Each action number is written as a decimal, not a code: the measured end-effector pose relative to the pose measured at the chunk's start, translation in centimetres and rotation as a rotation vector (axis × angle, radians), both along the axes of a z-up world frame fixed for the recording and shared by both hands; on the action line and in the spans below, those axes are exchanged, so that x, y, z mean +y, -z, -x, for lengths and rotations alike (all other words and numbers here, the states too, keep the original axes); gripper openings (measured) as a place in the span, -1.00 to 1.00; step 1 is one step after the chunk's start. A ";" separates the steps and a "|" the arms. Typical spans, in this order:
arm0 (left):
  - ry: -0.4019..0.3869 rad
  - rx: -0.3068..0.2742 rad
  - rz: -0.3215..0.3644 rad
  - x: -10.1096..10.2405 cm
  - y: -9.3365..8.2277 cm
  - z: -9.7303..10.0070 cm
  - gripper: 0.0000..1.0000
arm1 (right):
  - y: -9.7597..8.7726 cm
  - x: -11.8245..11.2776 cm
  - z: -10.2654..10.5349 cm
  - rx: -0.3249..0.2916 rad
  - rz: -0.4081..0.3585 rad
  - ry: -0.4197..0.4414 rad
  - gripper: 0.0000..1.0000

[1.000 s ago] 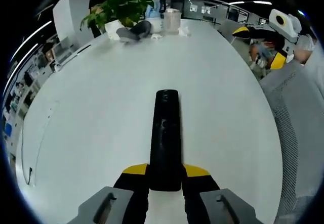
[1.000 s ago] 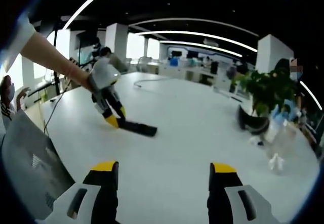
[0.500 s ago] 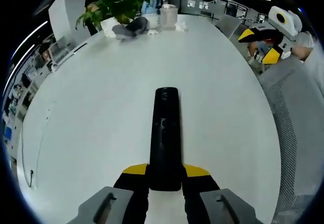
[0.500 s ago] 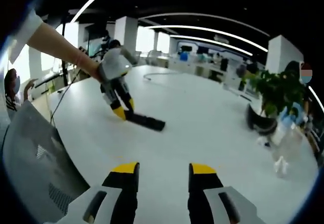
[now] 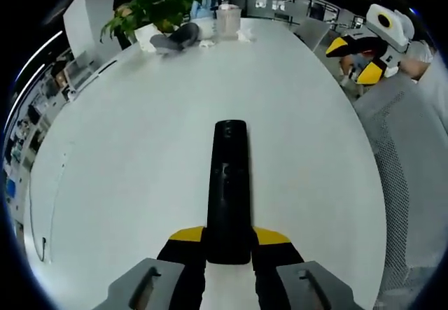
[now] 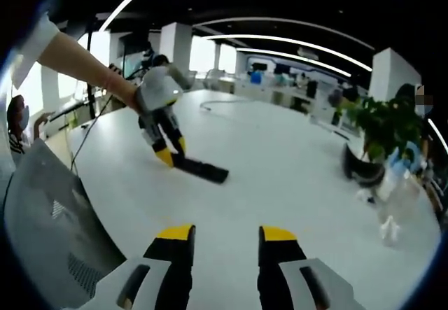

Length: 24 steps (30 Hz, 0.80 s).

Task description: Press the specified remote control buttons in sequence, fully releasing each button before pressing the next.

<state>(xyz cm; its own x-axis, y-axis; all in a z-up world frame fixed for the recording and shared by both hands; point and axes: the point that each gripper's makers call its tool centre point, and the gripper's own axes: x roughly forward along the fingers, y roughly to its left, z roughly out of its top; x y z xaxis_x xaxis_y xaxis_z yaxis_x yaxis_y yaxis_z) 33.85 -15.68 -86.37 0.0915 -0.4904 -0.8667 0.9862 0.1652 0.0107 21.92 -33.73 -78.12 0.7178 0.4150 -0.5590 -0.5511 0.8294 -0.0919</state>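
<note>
White desk (image 5: 126,156) runs off into an open office. My left claw (image 5: 228,243) grips the near end of the black remote (image 5: 229,184), which lies flat on the desk pointing at the potted plant (image 5: 150,5); I can read no lettering on it. My right claw (image 6: 224,234) hangs short of the remote (image 6: 201,171), holding nothing, jaws narrowly parted, much as half a second ago.
</note>
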 end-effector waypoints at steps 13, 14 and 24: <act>0.027 0.002 -0.007 0.1 0.0 0.9 -0.51 | 0.2 0.0 0.1 0.007 0.015 -0.003 -0.33; 0.028 0.001 -0.008 0.1 0.0 1.0 -0.51 | 0.2 0.0 0.1 0.007 0.015 -0.004 -0.33; 0.029 0.000 -0.015 0.1 0.0 1.3 -0.51 | 0.4 0.0 0.2 0.015 0.023 -0.012 -0.34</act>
